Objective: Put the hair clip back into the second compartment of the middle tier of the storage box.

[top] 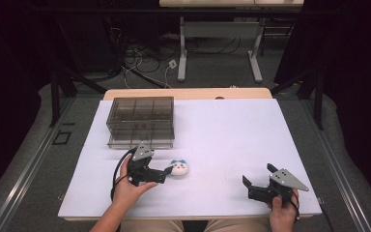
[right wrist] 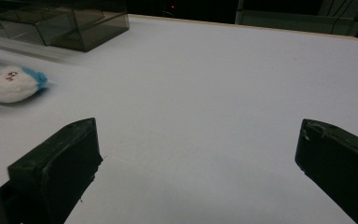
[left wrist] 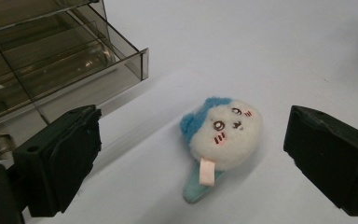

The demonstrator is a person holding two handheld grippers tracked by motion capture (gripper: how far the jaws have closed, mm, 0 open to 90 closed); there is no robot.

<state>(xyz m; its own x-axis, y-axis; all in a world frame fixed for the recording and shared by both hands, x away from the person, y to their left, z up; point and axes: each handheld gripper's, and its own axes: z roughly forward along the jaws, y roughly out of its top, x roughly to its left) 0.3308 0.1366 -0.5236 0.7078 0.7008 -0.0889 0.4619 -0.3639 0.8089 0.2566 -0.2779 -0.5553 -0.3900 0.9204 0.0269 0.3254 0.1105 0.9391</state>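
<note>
Dark curtains and a tangle of floor cables are framing the far end of the room, and a white table (top: 232,130) is filling the middle of the high view. At its far left corner a smoky clear plastic box (top: 141,121) with divided compartments is sitting, with its lower drawer sticking out a little toward the person. Just in front of that box a small plush toy (top: 179,167) is lying on the white surface: a round white face with blue ears, pink cheek marks and a pale blue piece underneath.

The left gripper (top: 166,173) is pointing at the toy from the person's left, jaws spread wide and holding nothing; in the left gripper view the toy (left wrist: 221,135) is lying between the two black pads without touching either. The right gripper (top: 258,180) is resting well apart near the front right edge, jaws also wide open and gripping nothing but air over bare table.
</note>
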